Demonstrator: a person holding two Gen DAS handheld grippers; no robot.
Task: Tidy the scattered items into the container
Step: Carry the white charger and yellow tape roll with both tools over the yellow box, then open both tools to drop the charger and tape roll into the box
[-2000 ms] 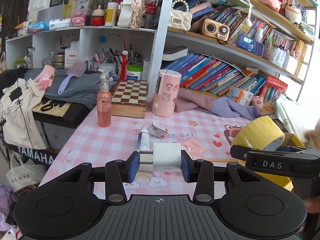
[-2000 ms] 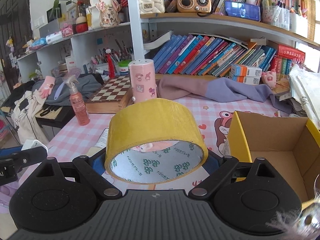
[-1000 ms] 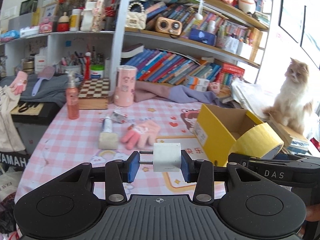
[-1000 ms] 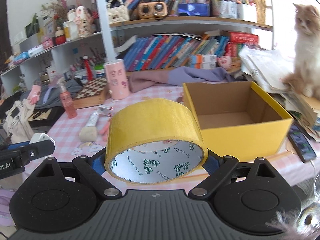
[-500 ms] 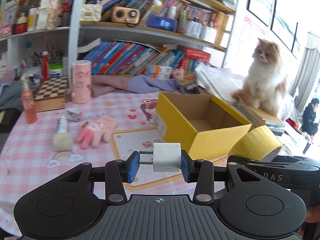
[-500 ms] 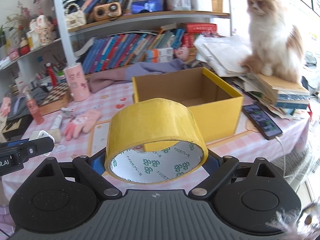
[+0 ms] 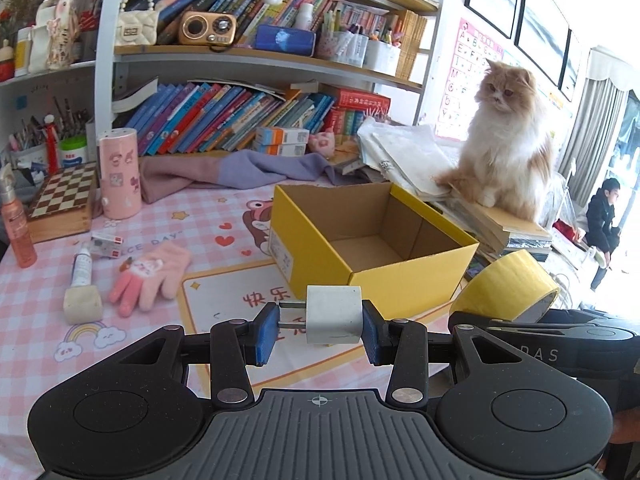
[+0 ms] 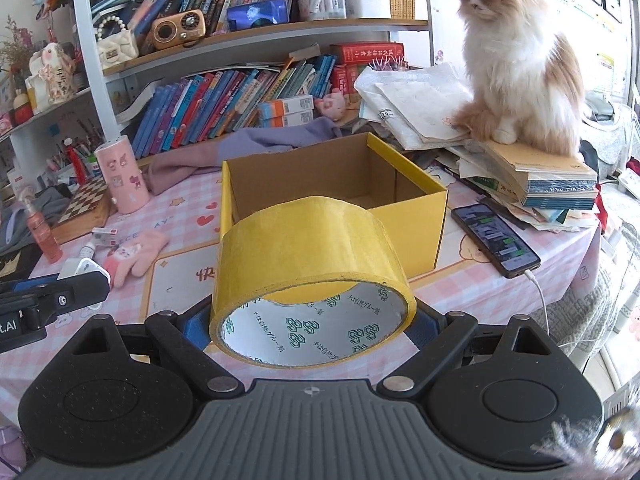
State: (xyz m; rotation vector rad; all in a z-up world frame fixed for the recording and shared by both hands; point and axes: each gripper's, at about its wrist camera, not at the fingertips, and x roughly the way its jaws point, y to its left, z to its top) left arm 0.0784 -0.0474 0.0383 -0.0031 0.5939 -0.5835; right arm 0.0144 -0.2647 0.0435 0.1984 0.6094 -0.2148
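My left gripper [image 7: 319, 327] is shut on a white plug adapter [image 7: 334, 315], held above the table's near edge in front of the open yellow cardboard box [image 7: 404, 270]. My right gripper [image 8: 310, 322] is shut on a roll of yellow tape [image 8: 308, 256], held just in front of the same box [image 8: 404, 220], which looks empty. The tape also shows in the left wrist view [image 7: 508, 286]. A pink glove [image 7: 150, 276], a white tube [image 7: 82, 268] and a small white box [image 7: 105, 245] lie left of the yellow box.
A cat [image 8: 516, 52] sits on stacked books [image 8: 556, 176] right of the box. A phone [image 8: 494, 238] on a cable lies at the table's right edge. A pink canister [image 7: 119, 174], a chessboard [image 7: 60, 200], a spray bottle [image 7: 14, 226] and cloth [image 7: 240, 170] line the back by the shelves.
Both grippers have swung right and pulled back from the table's left side to face the yellow box, each still holding its item. The cat and phone have come into view.
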